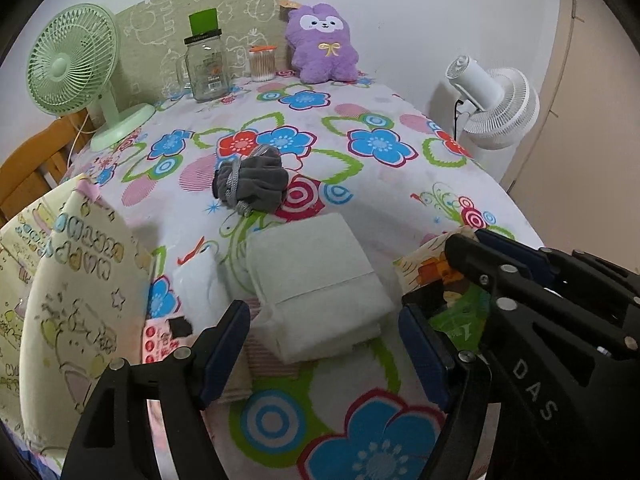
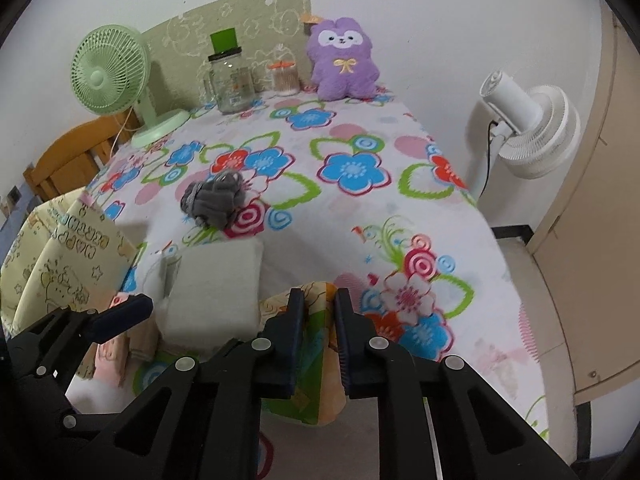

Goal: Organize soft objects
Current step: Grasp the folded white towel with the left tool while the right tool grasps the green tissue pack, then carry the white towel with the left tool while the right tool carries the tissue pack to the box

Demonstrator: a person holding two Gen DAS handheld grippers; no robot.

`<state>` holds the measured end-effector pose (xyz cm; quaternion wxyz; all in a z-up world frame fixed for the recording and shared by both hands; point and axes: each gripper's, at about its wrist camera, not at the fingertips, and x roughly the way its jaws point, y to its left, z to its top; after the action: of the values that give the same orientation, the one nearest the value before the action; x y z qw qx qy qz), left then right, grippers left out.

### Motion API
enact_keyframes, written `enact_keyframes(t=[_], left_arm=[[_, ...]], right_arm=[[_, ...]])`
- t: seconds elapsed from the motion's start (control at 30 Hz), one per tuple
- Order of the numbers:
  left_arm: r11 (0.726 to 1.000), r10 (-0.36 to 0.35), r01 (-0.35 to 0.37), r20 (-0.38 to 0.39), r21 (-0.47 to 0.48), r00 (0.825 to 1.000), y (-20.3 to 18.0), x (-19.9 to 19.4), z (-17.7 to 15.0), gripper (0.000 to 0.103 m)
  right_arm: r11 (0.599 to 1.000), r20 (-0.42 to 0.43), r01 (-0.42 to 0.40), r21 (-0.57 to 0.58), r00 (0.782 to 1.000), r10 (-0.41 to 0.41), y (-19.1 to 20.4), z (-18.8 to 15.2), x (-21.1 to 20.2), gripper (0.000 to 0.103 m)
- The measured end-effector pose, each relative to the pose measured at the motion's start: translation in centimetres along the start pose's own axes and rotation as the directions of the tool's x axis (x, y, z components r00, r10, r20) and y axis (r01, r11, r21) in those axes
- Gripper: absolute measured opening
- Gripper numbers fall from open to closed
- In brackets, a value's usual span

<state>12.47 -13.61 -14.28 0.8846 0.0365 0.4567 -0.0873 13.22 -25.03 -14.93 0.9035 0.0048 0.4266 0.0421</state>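
The right gripper (image 2: 318, 344) pinched the colourful printed cloth (image 2: 316, 404); the left gripper (image 1: 324, 344) gaped empty beside the folded white towel (image 1: 320, 280). Lifting it clear probably came next.

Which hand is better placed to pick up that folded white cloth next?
Left, probably. The left gripper is open with the folded white cloth right ahead between its fingers. The right gripper is shut on the colourful printed cloth, so it's occupied.

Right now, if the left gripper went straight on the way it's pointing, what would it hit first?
Most likely the folded white cloth: it lies just ahead of the open left gripper, nearly between its fingertips. The grey pouch lies further along; depth is hard to judge.
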Motion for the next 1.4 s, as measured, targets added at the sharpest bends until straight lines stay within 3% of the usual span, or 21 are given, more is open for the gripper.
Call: enact_keyframes(t=[0.57, 0.67, 0.73, 0.83, 0.93, 1.4], left_arm=[[0.999, 0.040, -0.040, -0.060, -0.012, 0.997, -0.5, 4.1, 1.6, 0.077], [1.000, 0.031, -0.031, -0.053, 0.000, 0.998, -0.8, 3.9, 1.5, 0.067], [1.000, 0.026, -0.026, -0.048, 0.004, 0.998, -0.9, 3.8, 1.4, 0.050], [1.000, 0.028, -0.028, -0.042, 0.000, 0.999, -0.7, 3.5, 1.4, 0.034], [1.000, 0.026, -0.026, -0.038, -0.011, 0.999, -0.3, 3.2, 1.4, 0.025], [1.000, -0.021, 0.021, -0.004, 0.002, 1.000, -0.5, 0.9, 1.1, 0.022]], right_arm=[[1.000, -0.021, 0.022, 0.016, 1.000, -0.022, -1.8, 1.5, 2.8, 0.017], [1.000, -0.023, 0.018, 0.023, 1.000, -0.018, -1.9, 1.4, 3.0, 0.017], [1.000, -0.022, 0.013, 0.026, 1.000, -0.013, -1.8, 1.3, 3.0, 0.017], [1.000, -0.021, 0.002, 0.027, 1.000, -0.002, -1.5, 1.3, 2.9, 0.016], [1.000, -0.017, -0.006, 0.029, 1.000, 0.006, -1.3, 1.3, 2.7, 0.015], [1.000, 0.022, 0.003, 0.010, 1.000, -0.003, -0.2, 1.4, 0.7, 0.014]])
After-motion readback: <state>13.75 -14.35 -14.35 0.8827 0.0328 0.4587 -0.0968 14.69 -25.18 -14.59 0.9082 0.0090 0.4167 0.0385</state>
